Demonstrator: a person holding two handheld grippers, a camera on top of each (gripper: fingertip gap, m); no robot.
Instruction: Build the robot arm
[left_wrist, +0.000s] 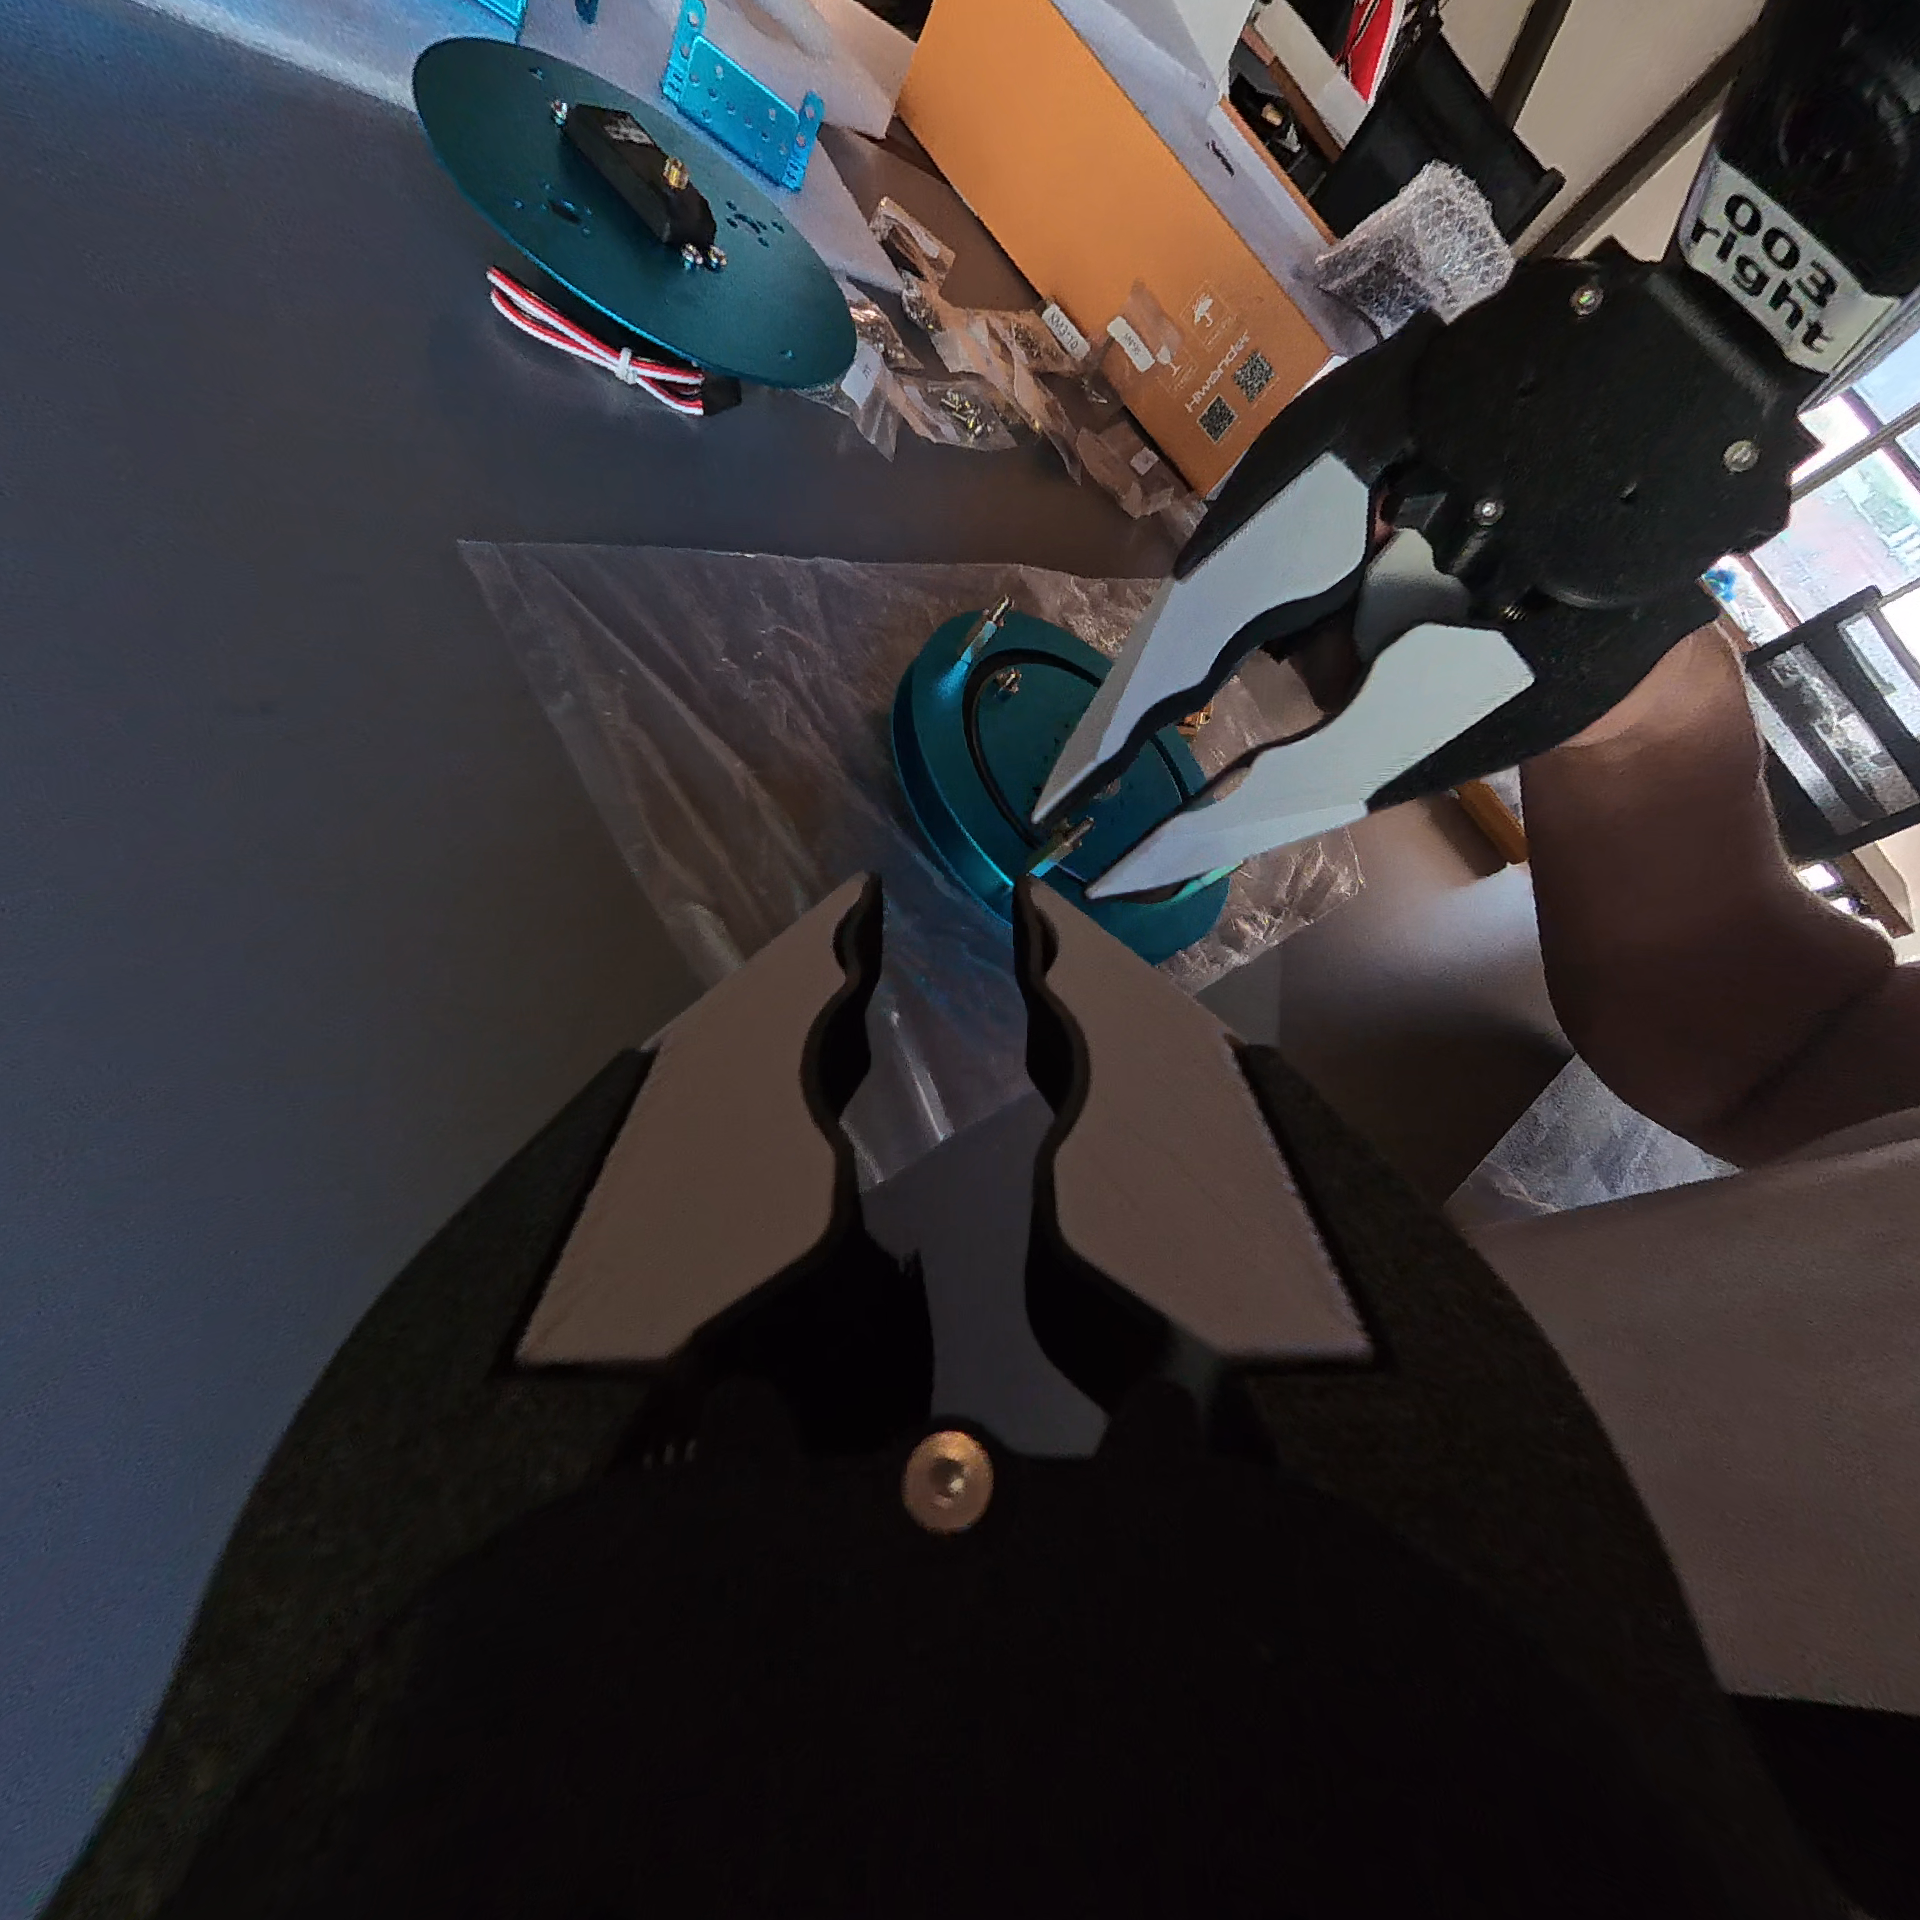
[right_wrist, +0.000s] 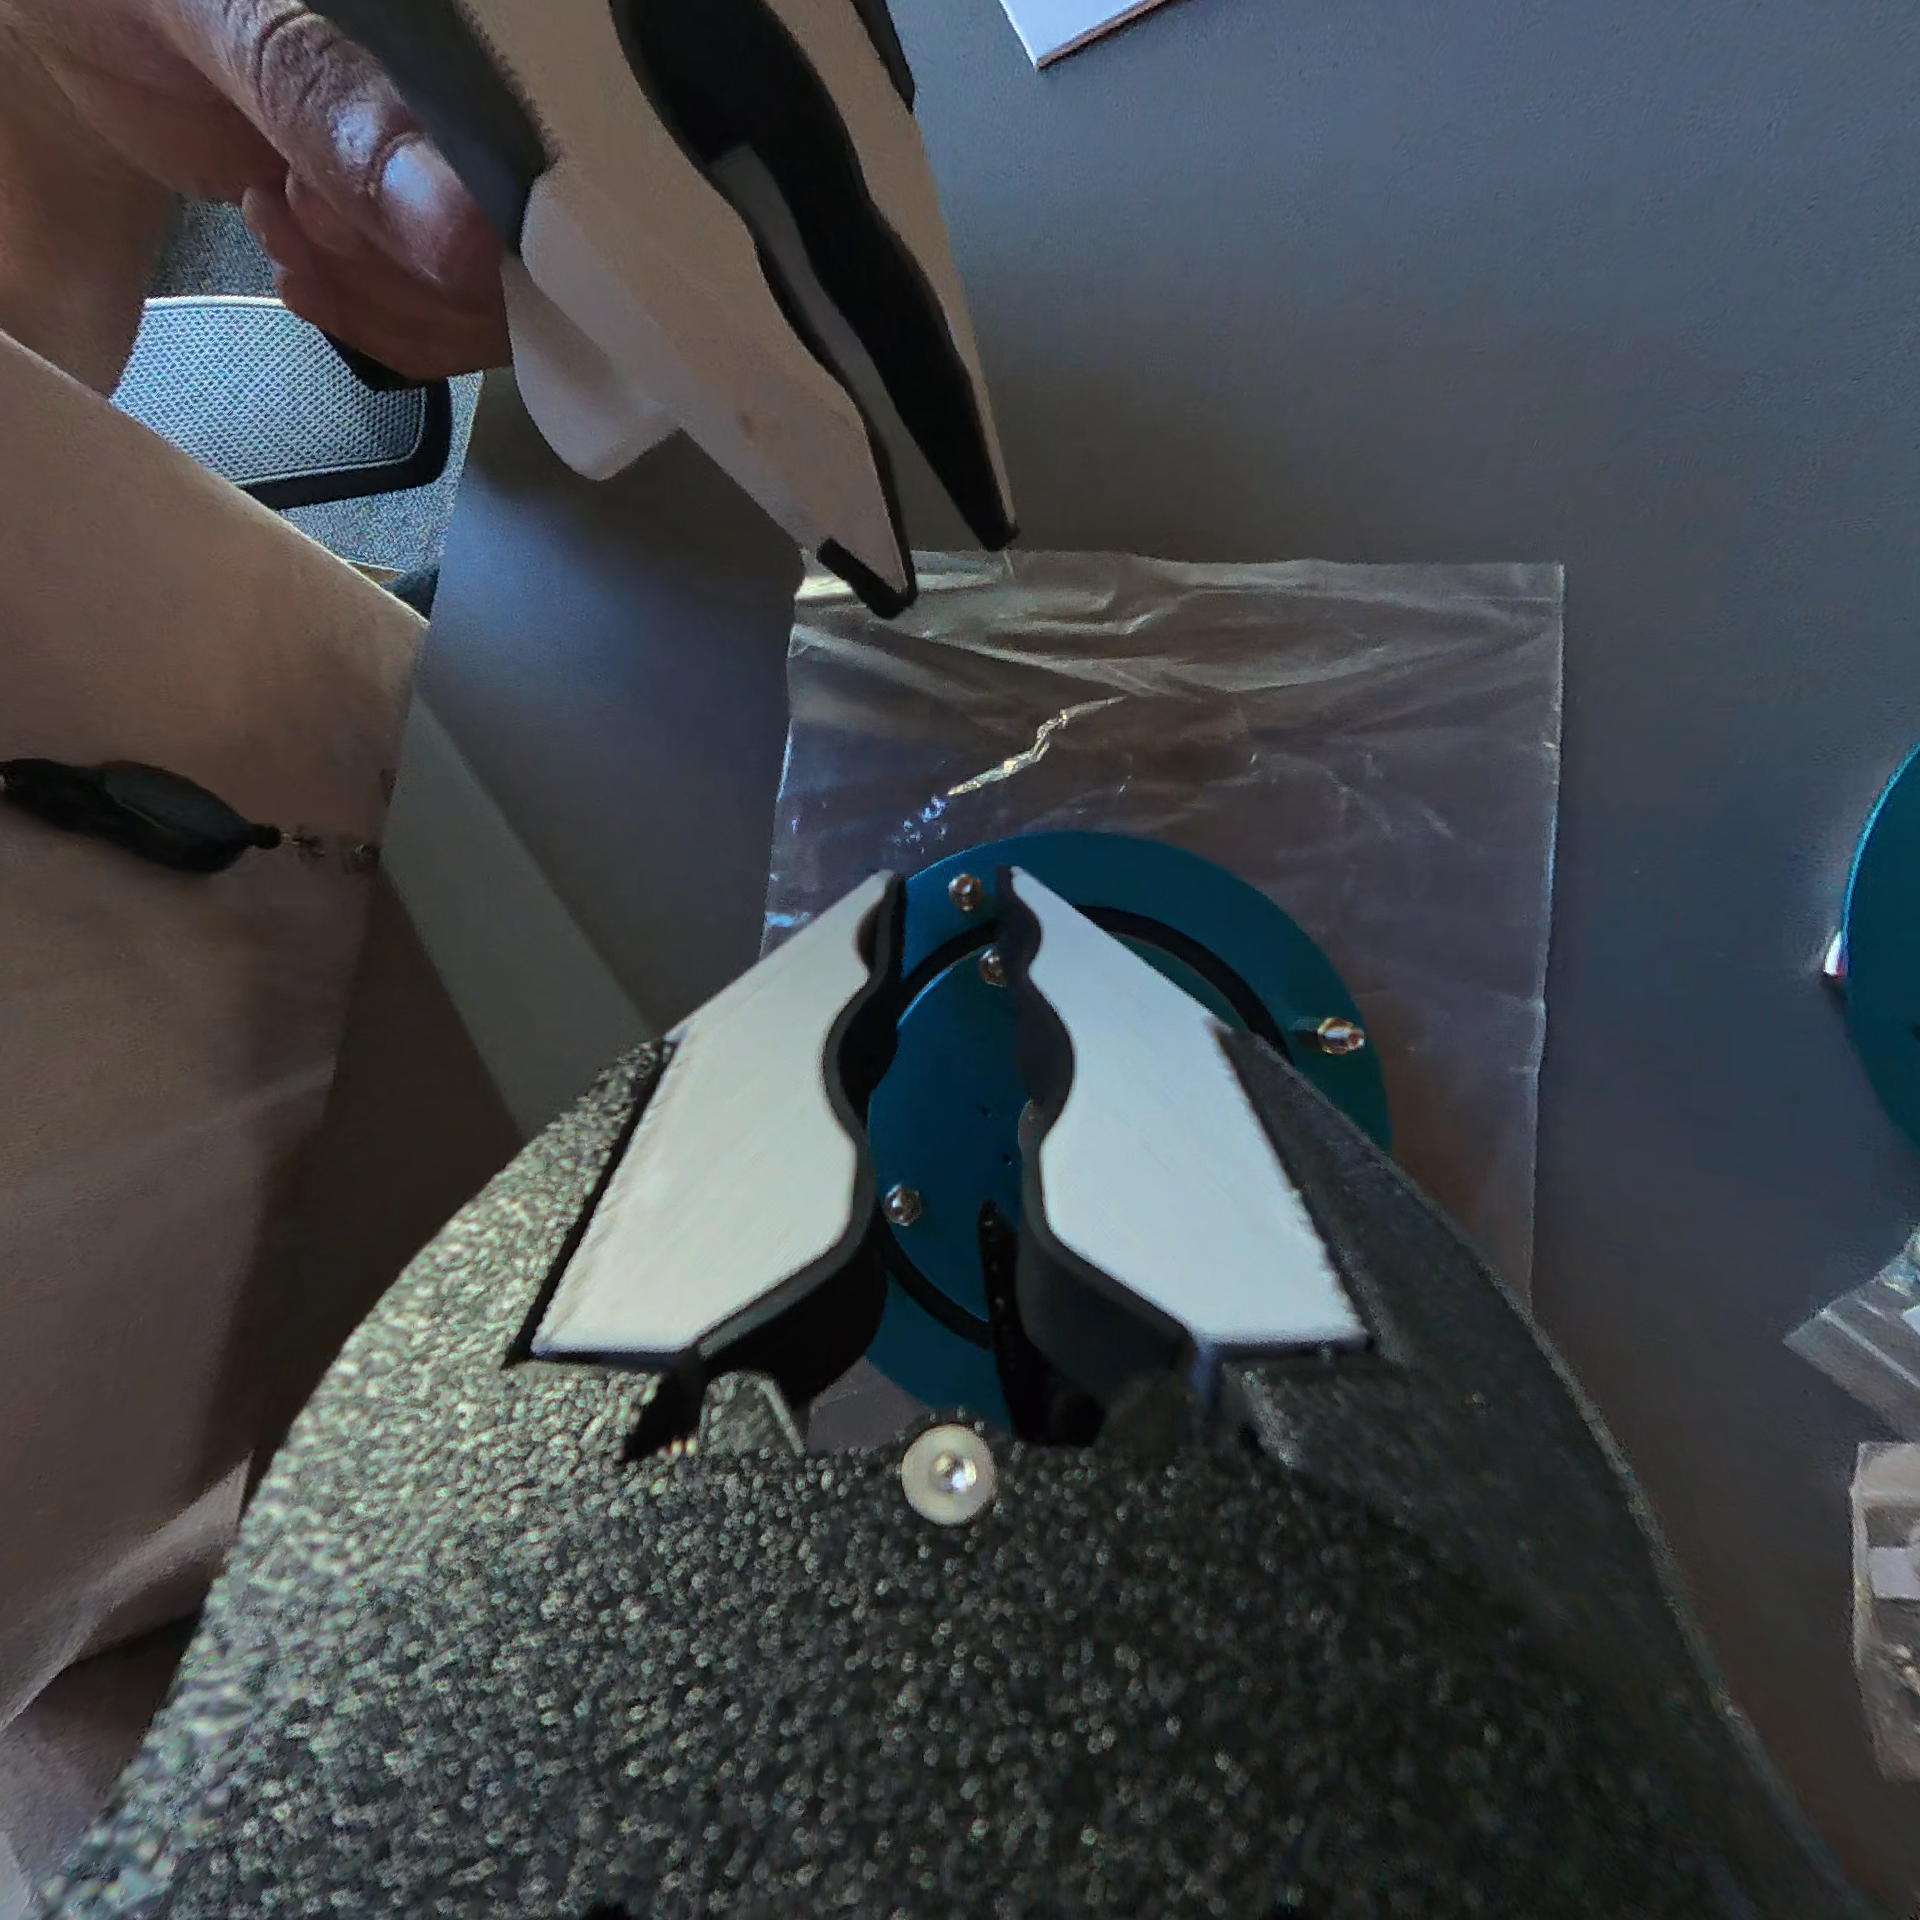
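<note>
A teal round two-ring assembly (left_wrist: 966, 748) with brass standoffs lies on a clear plastic bag (left_wrist: 665, 707) on the dark table. My right gripper (right_wrist: 951, 883) is open just above the assembly (right_wrist: 945, 1101), its tips on either side of a brass standoff (right_wrist: 966, 891) on the outer ring. It also shows in the left wrist view (left_wrist: 1070, 850). My left gripper (left_wrist: 945, 891) is open and empty, its tips low over the bag's edge close to the assembly. In the right wrist view it (right_wrist: 945, 569) sits at the corner of the bag (right_wrist: 1299, 727).
A second teal disc (left_wrist: 582, 166) with a black servo and red-white wires lies farther back, with blue brackets (left_wrist: 743, 114), small bags of screws (left_wrist: 935, 343), an orange box (left_wrist: 1091, 208) and bubble wrap (left_wrist: 1413, 249). A person's arm (left_wrist: 1714, 935) holds the right gripper. A mesh chair (right_wrist: 281, 395) stands off the table. Across from one pair of fingers to the other is roughly 5 cm.
</note>
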